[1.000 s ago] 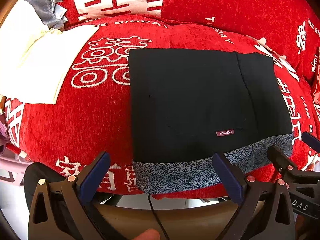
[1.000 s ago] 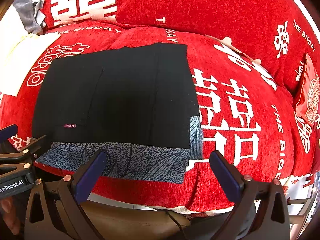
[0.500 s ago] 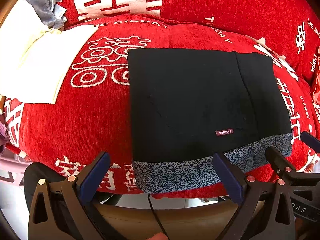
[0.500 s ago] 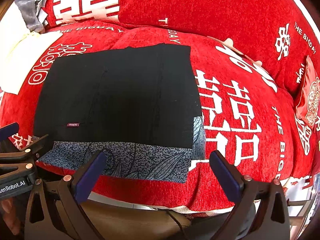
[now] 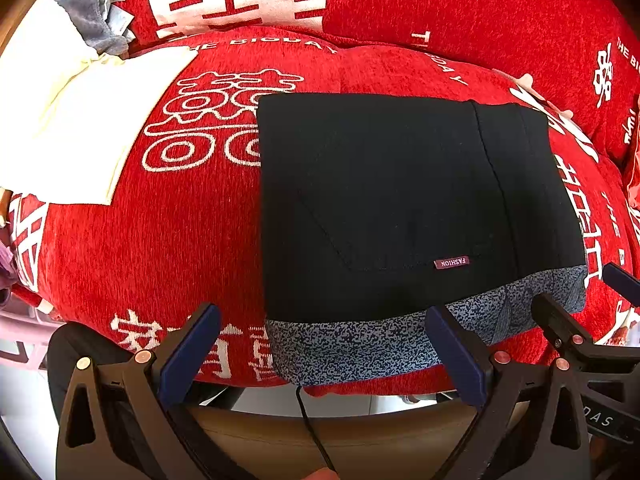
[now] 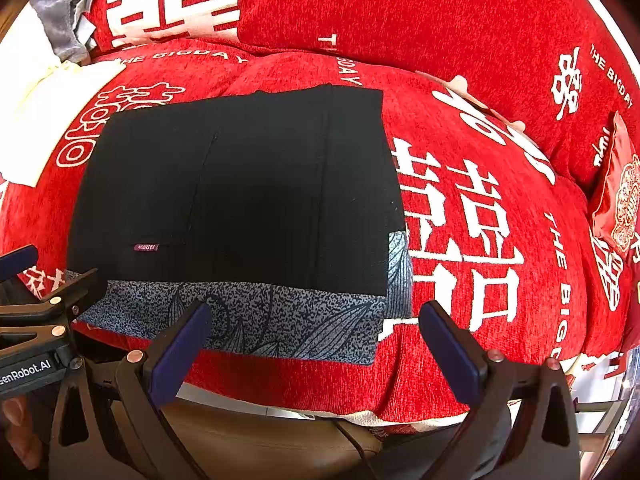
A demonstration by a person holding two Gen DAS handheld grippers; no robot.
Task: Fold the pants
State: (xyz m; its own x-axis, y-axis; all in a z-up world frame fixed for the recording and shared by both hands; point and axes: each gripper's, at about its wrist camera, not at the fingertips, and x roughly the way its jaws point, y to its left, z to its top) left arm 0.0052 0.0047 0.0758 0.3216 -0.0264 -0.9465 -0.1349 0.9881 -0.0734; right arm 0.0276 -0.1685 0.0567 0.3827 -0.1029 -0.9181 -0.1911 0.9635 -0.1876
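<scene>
Both tongs spread wide, gripping nothing.
Left tongs and right tongs hover at the near edge of the folded black pants lying flat on the red cushion.

The left gripper has black, triangulated plastic arms, copper-coloured screw heads and dark blue pads; a thin black cable trails at 6 o'clock. The right gripper is built alike, with blue pads. White "GenRobot.AI" lettering sits at 9 o'clock, bare skin below.
</scene>
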